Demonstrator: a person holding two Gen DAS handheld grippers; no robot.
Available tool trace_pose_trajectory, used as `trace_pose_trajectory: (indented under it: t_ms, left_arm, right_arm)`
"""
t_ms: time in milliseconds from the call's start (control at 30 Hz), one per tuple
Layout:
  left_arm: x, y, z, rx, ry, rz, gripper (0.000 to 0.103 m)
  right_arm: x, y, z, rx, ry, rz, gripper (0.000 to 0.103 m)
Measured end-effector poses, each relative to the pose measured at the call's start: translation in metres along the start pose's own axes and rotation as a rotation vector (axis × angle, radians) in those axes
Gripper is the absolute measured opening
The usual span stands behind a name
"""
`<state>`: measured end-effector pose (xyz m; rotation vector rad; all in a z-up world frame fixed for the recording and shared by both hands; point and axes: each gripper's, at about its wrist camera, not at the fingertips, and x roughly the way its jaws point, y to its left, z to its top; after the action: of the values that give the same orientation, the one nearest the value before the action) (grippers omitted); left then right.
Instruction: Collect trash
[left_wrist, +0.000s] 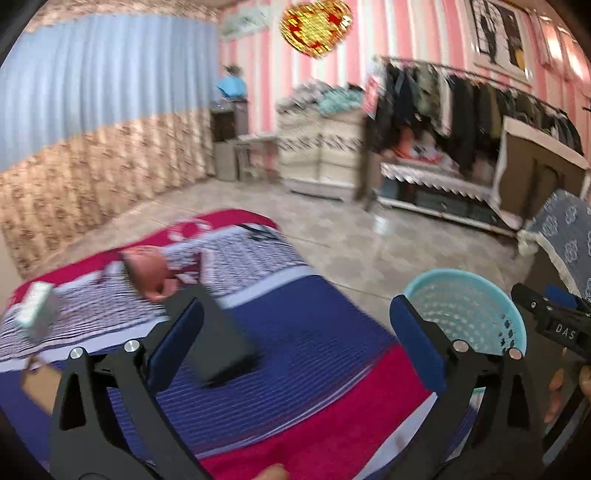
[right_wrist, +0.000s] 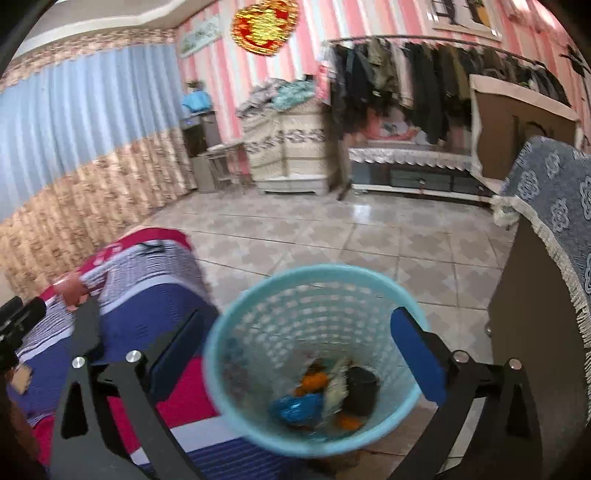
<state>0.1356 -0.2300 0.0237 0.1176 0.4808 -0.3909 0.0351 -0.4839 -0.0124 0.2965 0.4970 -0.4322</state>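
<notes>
the left gripper (left_wrist: 295, 332) stands spread wide with nothing between its blue pads; a black rectangular box (left_wrist: 218, 339) lies on the striped red, blue and white cloth (left_wrist: 295, 406) just beyond its left finger, partly hidden by it. past that sit a crumpled pink wrapper (left_wrist: 151, 273) and, farther left, a small pale green and white carton (left_wrist: 37, 310). to its right the right gripper's black body shows white letters "das".

the right gripper (right_wrist: 306, 350) is also released and empty, hovering over the round light blue perforated plastic basket (right_wrist: 236, 369), whose rim blocks the space between its fingers. inside lie orange peels (right_wrist: 314, 382), a blue crumpled wrapper (right_wrist: 295, 406) and a black cup (right_wrist: 362, 387). beyond, a tiled floor (right_wrist: 369, 236) and a rack of dark clothes (right_wrist: 424, 74).
</notes>
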Motion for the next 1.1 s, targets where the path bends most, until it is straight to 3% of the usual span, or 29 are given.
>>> trace_pose_trajectory:
  t_ms: [233, 367, 467, 667, 1100]
  left_arm:
    - [-0.091, 0.045, -0.037, -0.046, -0.07, 0.111, 0.097]
    - [-0.123, 0.063, -0.065, -0.07, -0.062, 0.127, 0.098]
    - [-0.141, 0.07, -0.083, -0.081, -0.073, 0.155, 0.098]
    - [-0.166, 0.068, -0.1, -0.073, -0.109, 0.177, 0.098]
    - [-0.177, 0.061, -0.103, -0.068, -0.138, 0.19, 0.098]
  right_arm:
    - [-0.075, 0.066, -0.044, -0.126, -0.072, 0.071, 0.098]
    - [-0.111, 0.094, -0.07, -0.154, -0.088, 0.182, 0.098]
    - [-0.124, 0.109, -0.082, -0.197, -0.085, 0.207, 0.098]
    - [-0.147, 0.126, -0.091, -0.236, -0.123, 0.22, 0.098]
    - [-0.159, 0.129, -0.094, -0.25, -0.175, 0.226, 0.098]
